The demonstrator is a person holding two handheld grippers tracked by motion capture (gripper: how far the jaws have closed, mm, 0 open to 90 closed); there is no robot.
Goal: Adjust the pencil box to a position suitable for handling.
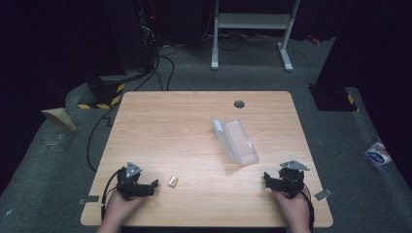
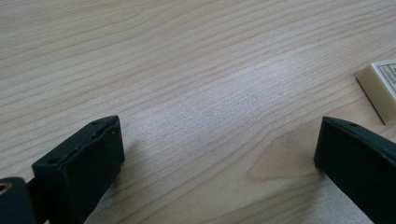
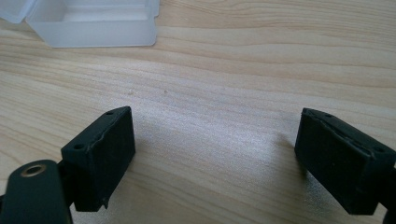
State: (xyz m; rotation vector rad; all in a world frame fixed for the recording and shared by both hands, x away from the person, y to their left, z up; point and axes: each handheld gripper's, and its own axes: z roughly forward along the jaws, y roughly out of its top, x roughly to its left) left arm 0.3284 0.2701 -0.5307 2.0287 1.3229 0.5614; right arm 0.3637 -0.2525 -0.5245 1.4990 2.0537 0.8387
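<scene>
A: Two grippers sit at the near edge of the wooden table [image 1: 160, 121], one in each hand. The left gripper [image 1: 145, 187] has its jaws spread wide, with bare wood between them and nothing held.

B: And the other?

A: The right gripper [image 1: 272, 180] is the same: jaws wide apart, empty, resting low over the tabletop.

B: What lies closest to the left one?

A: A small cream block [image 1: 173, 181], just beside its jaw tips on the side toward the right gripper, lying flat and not touching it. In the left gripper view it [image 2: 380, 88] shows past the right-hand jaw, with faint print on top that is too small to read.

B: And ahead of the right gripper?

A: A clear plastic box [image 1: 235, 139], beyond its jaws and off toward the left gripper's side, lying open at an angle on the table. In the right gripper view its frosted wall [image 3: 93, 28] sits beyond the left-hand jaw, apart from it.

B: Farther still?

A: A round grommet hole [image 1: 239, 104] near the table's far edge, well beyond both grippers.
</scene>
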